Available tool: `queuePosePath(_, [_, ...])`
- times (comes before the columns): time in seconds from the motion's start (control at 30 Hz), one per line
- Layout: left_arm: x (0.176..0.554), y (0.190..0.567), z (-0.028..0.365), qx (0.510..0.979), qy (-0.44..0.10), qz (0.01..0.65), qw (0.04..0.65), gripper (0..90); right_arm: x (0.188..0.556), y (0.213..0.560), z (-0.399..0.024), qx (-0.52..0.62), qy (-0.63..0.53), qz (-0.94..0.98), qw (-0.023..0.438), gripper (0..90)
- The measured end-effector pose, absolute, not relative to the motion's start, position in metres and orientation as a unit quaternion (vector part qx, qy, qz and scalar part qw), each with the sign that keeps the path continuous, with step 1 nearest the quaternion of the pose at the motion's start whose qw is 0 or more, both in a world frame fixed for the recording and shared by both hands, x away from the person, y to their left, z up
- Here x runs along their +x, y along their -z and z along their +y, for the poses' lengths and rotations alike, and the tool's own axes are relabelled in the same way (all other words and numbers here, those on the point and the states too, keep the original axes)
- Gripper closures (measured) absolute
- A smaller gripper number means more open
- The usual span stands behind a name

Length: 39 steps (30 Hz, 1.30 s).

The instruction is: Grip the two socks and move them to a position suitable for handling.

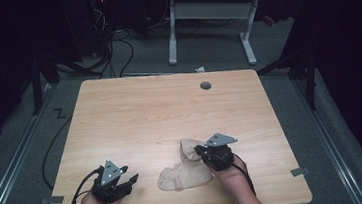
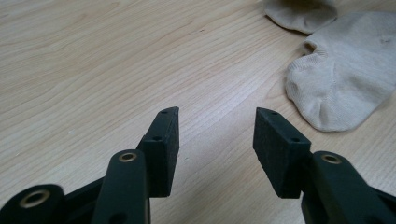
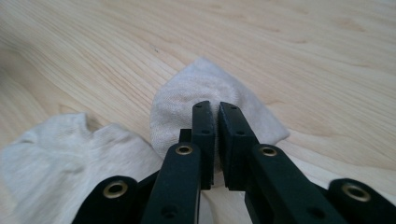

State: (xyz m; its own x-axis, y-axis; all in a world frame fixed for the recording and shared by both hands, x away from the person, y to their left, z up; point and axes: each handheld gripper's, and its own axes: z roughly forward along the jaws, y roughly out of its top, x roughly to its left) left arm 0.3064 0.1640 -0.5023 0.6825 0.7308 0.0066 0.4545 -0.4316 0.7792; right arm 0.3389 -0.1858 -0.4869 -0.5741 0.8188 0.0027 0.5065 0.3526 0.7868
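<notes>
From above I see two beige socks [image 1: 183, 174] lying near the table's [image 1: 134, 111] front edge, my right gripper [image 1: 205, 152] on the farther one. My left gripper [image 2: 215, 126] stands open and empty, the socks off to its right. My right gripper's jaws pinch the farther sock [image 3: 205, 88].

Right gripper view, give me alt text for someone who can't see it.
The right gripper has its two black jaws nearly closed over a beige sock on a light wooden table. A second beige sock lies at lower left.
</notes>
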Motion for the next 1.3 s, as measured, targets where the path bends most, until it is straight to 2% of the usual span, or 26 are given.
queuePosePath(0.17, [0.308, 0.503, 0.16, 0.831, -0.172, 0.354, 0.394, 51.1, 0.338, 0.481, -0.193, 0.426, -0.398, 0.786, 0.207, 85.3])
queuePosePath(0.33, [0.309, 0.505, 0.158, 0.834, -0.169, 0.351, 0.392, 51.1, 0.371, 0.48, -0.202, 0.461, -0.402, 0.768, 0.188, 84.1])
queuePosePath(0.37, [0.309, 0.505, 0.158, 0.834, -0.169, 0.349, 0.391, 51.3, 0.388, 0.483, -0.206, 0.479, -0.398, 0.756, 0.2, 77.7])
queuePosePath(0.53, [0.309, 0.505, 0.161, 0.832, -0.169, 0.351, 0.394, 51.3, 0.409, 0.489, -0.209, 0.497, -0.382, 0.746, 0.225, 70.8])
queuePosePath(0.9, [0.307, 0.505, 0.16, 0.833, -0.173, 0.351, 0.392, 51.0, 0.37, 0.475, -0.209, 0.453, -0.402, 0.749, 0.269, 67.0])
queuePosePath(1.3, [0.309, 0.508, 0.156, 0.838, -0.169, 0.345, 0.388, 50.8, 0.343, 0.497, -0.199, 0.437, -0.376, 0.787, 0.22, 71.0])
